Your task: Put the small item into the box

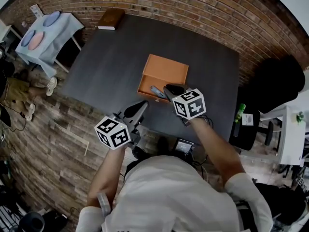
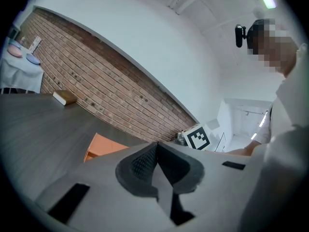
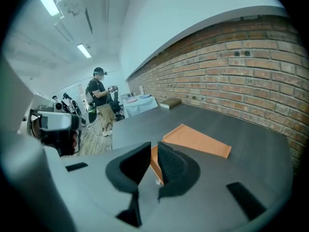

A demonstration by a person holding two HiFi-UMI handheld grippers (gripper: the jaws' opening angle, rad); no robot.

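An orange box lies flat in the middle of the dark grey table. Its front part stands open toward me, and a small grey-blue item lies in it. My right gripper hovers at the box's front right, tips just beside the item. In the right gripper view its jaws stand a narrow gap apart with nothing between them, and the box shows beyond. My left gripper hangs short of the box, near the table's front edge. Its jaws are shut and empty, with the box to their left.
A brown book lies at the table's far left corner by the brick wall. A small side table with a light blue cloth stands at the left. A black chair and a green bottle are at the right. A person stands far off.
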